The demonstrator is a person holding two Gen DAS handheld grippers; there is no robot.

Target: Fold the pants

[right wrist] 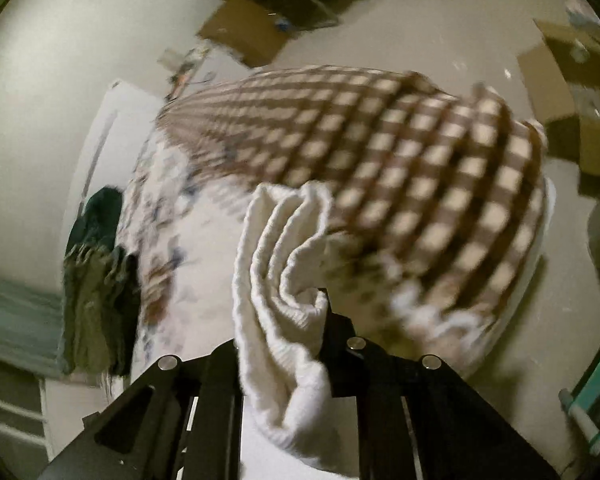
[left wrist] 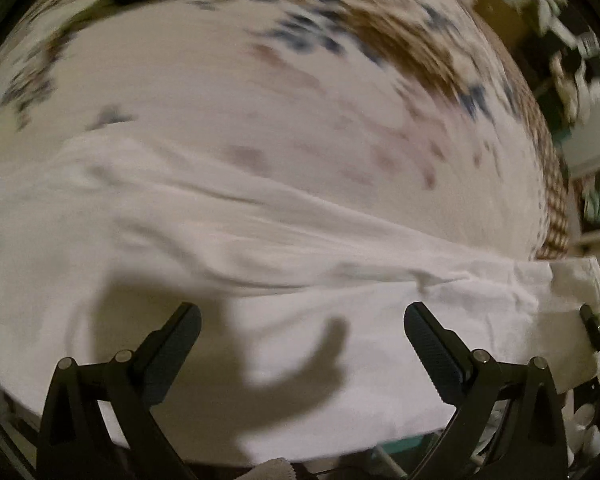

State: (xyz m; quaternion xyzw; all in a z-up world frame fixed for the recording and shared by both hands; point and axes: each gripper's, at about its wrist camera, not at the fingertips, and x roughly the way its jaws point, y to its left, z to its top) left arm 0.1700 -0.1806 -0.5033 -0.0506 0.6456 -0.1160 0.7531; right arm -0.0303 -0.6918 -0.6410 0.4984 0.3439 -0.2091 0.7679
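- Right claw (right wrist: 300,312) is clenched on a bunched end of the white pants (right wrist: 276,280), lifted above the bed (right wrist: 440,168).
- Left claw (left wrist: 302,320) is spread wide, holding nothing, over pants (left wrist: 260,240) lying flat.
- Soft, limp, light cloth; grip the hem at 3 o'clock.

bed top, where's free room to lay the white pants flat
Free: the pale printed sheet beyond the white pants, up to the checked blanket. Crowded: the dark clothes along the opposite edge, and the blanket side.
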